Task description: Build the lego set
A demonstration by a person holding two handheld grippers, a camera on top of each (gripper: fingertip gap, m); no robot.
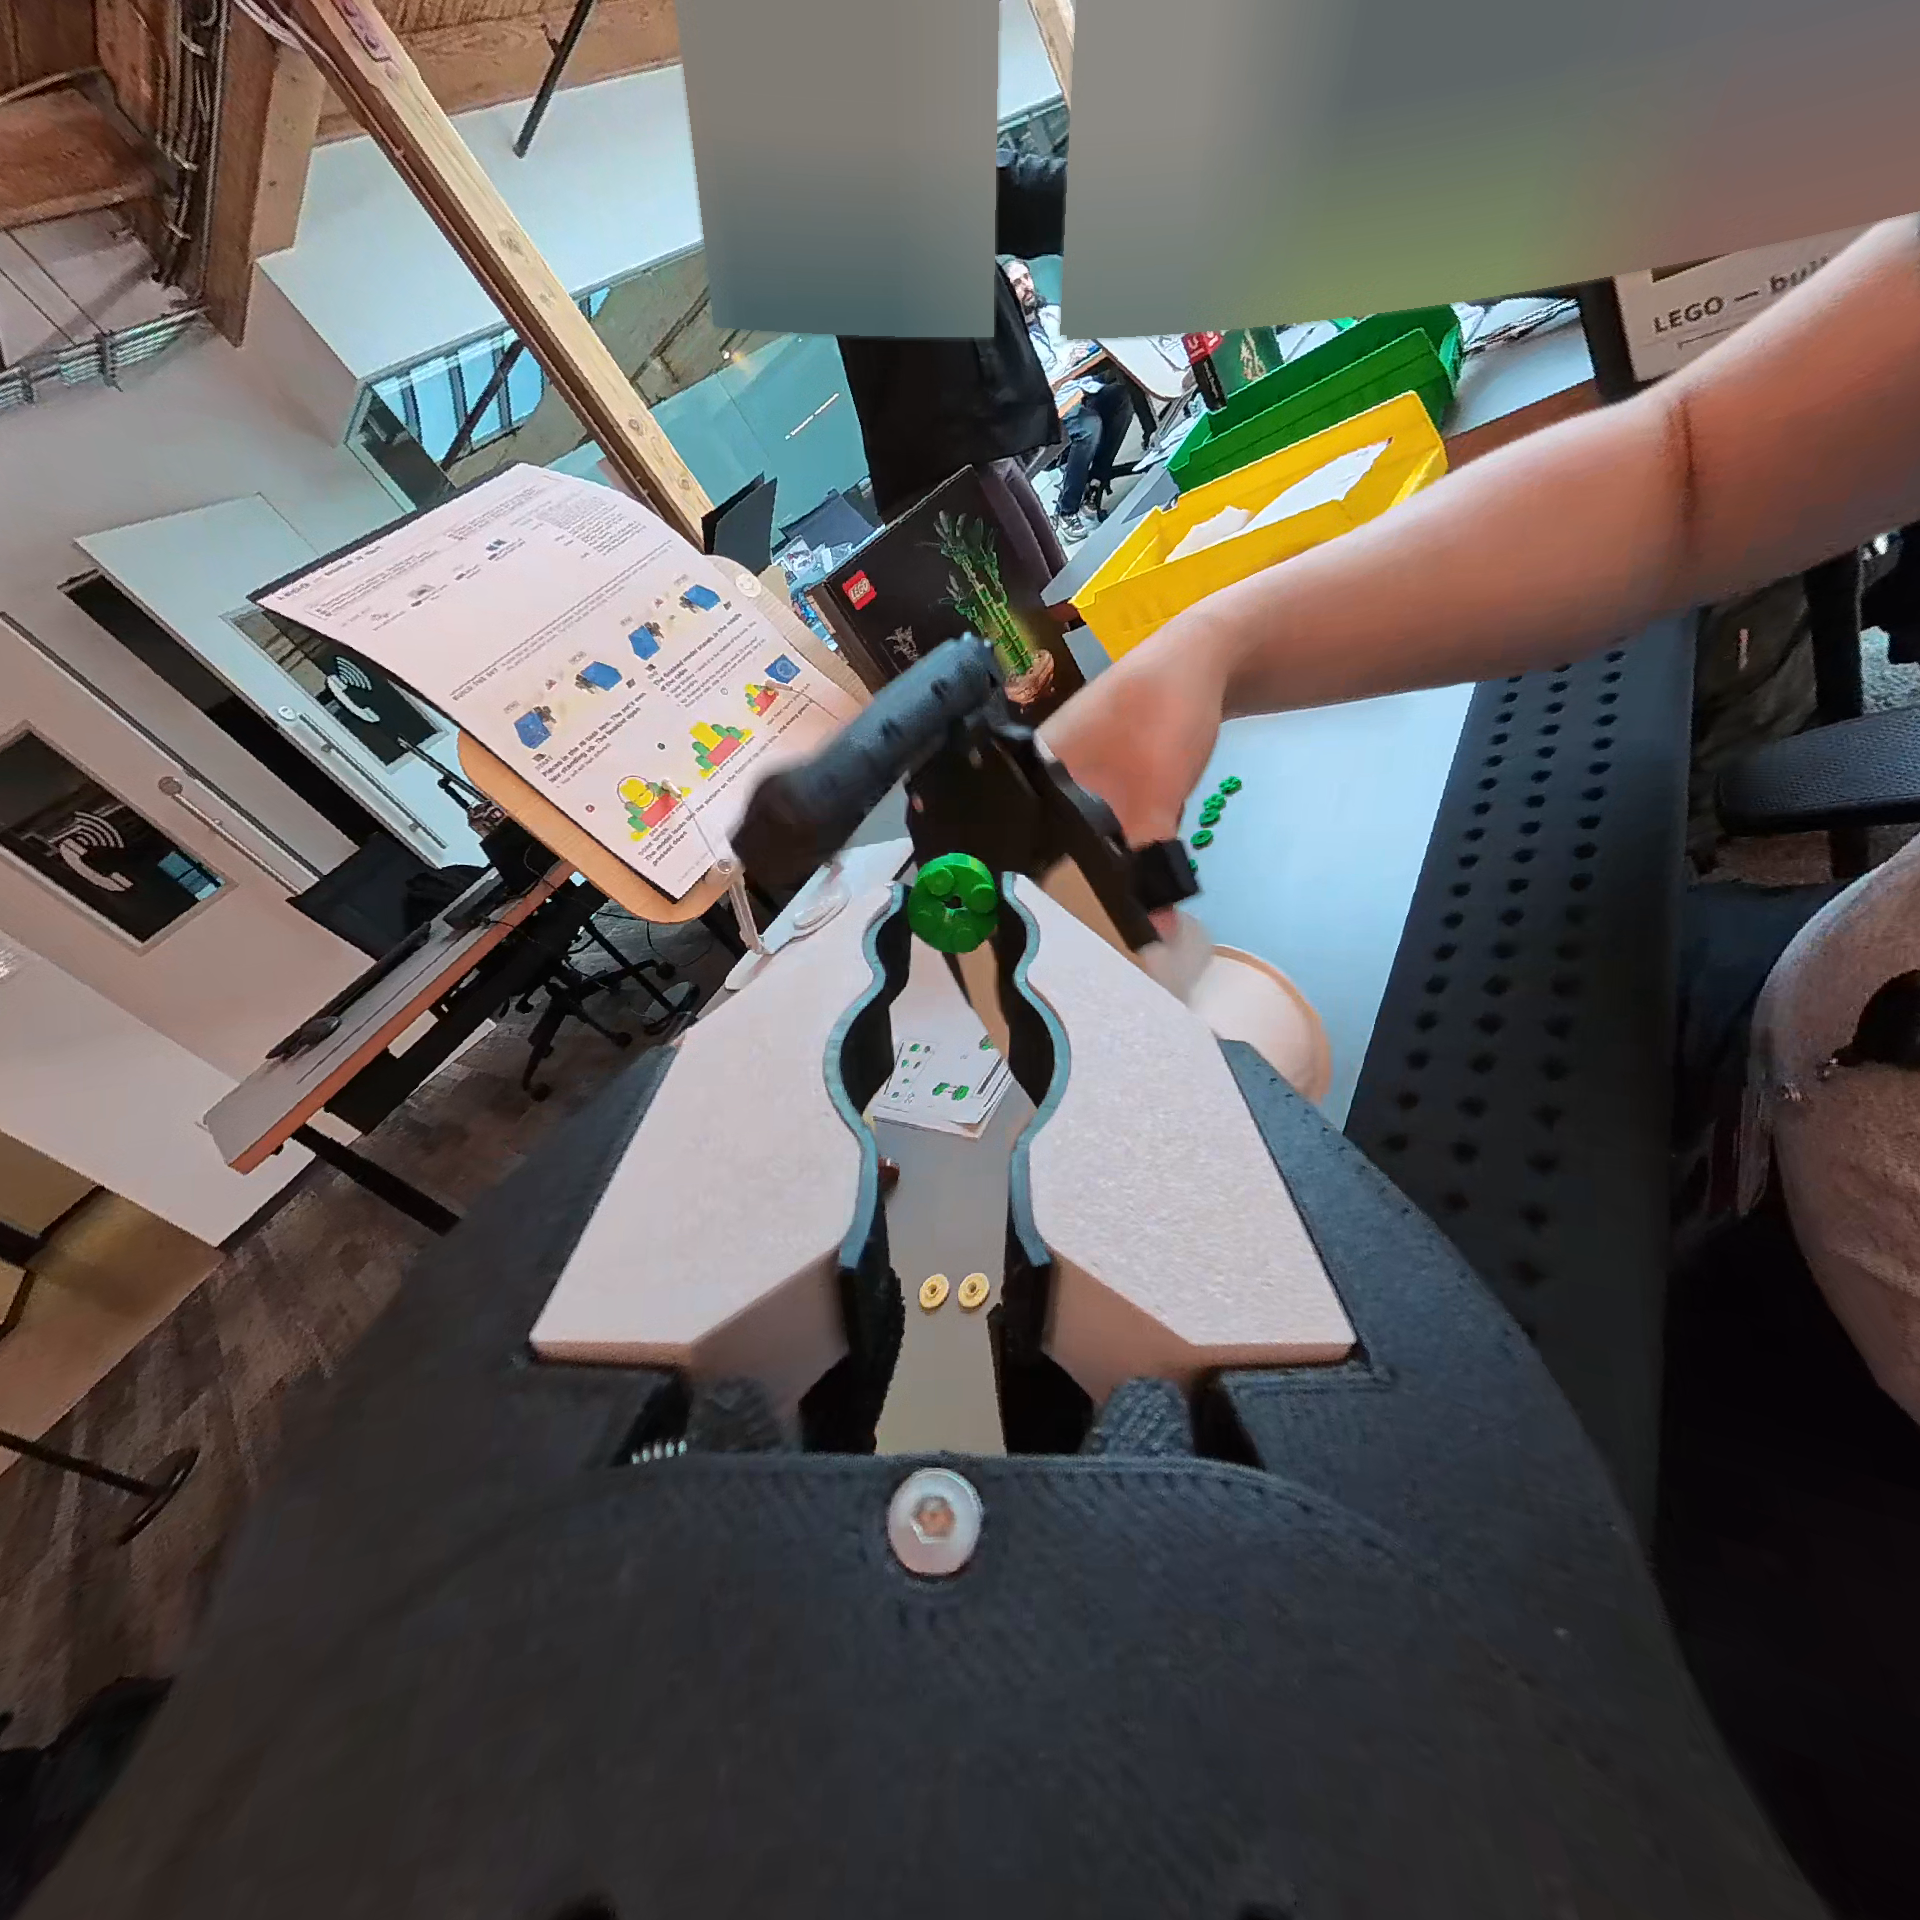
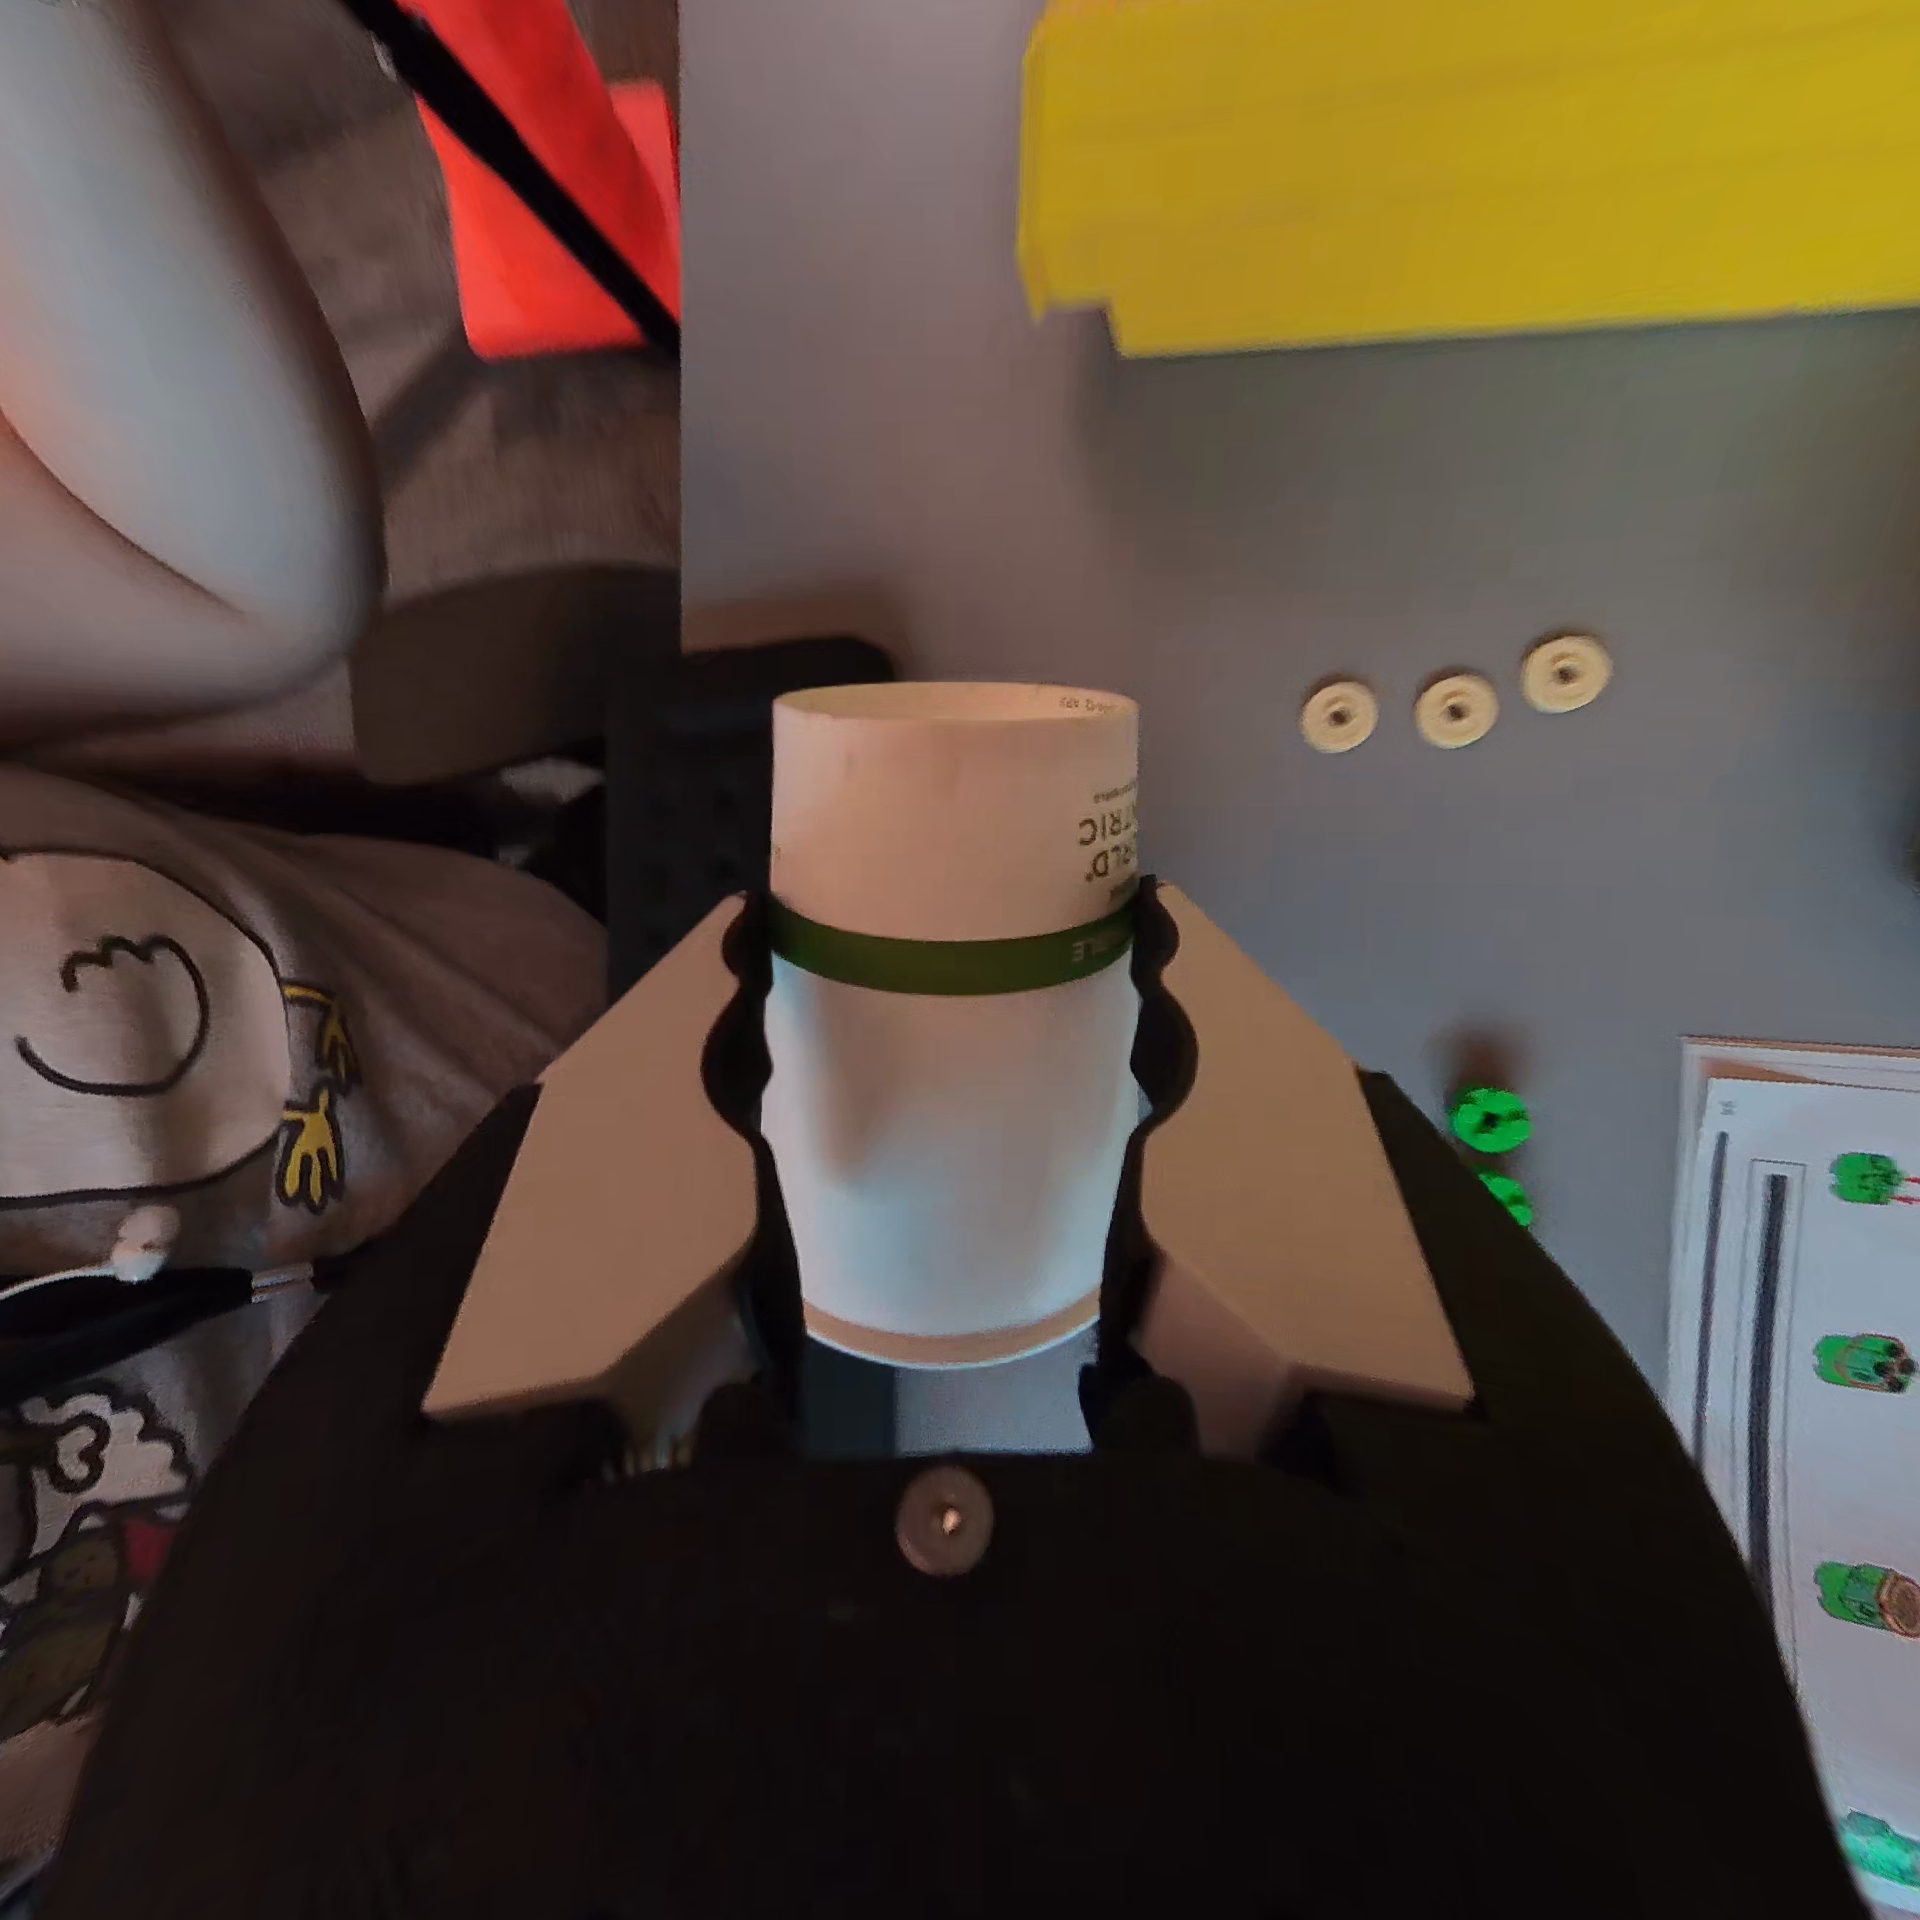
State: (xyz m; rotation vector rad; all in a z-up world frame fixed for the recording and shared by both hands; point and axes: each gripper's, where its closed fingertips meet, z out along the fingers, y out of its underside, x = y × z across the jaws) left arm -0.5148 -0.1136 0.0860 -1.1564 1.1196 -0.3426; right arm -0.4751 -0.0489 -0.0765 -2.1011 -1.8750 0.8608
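My left gripper (image 1: 952,896) is shut on a green round lego piece (image 1: 952,904), held at its fingertips above the grey table (image 1: 1340,831). My right gripper (image 2: 951,920) is shut on a white paper cup (image 2: 951,1091) with a green band, the cup's open end pointing away from the camera. In the left wrist view a hand (image 1: 1132,727) holds the right gripper just beyond the green piece, and the cup (image 1: 1262,1013) shows to the right. Three tan round plates (image 2: 1455,709) and loose green pieces (image 2: 1491,1122) lie on the table.
A building booklet (image 2: 1818,1351) lies on the table at the right. A yellow bin (image 1: 1247,520), green bins (image 1: 1320,384) and the black lego box (image 1: 935,592) stand at the back. An instruction sheet (image 1: 551,665) rests on a stand at the left. A black perforated panel (image 1: 1527,935) borders the table. From my right tips it is roughly 20 cm to the black perforated panel (image 1: 1527,935); from my left, 30 cm.
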